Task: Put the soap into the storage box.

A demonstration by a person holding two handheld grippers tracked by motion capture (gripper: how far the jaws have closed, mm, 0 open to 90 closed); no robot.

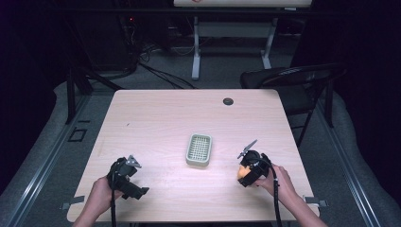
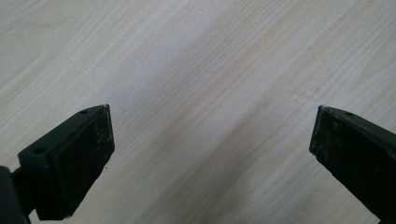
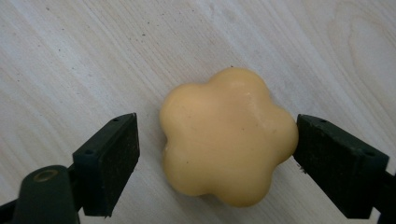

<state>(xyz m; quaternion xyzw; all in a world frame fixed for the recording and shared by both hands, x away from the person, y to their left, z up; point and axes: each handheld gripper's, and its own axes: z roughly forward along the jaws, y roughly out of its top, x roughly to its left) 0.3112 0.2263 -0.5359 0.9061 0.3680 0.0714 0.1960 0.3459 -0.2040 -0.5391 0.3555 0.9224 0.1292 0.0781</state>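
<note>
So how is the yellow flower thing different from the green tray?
The flower-shaped soap is yellow-orange, solid and lumpy with rounded petals; the green tray is rectangular with a grid inside. The soap lies between the right hand-held gripper jaws; the tray sits apart, mid-table. Both rest on the wooden table.

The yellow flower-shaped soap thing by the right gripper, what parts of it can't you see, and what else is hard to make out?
- Yellow flower-shaped soap: its underside, in the right gripper view, is hidden against the pale wooden table.
- The same soap in the high view: mostly covered by the right gripper.
- Right gripper's right pad: whether it touches the soap is too close to tell.
- Pale green slotted soap dish: too small in the high view to tell what is inside.
</note>
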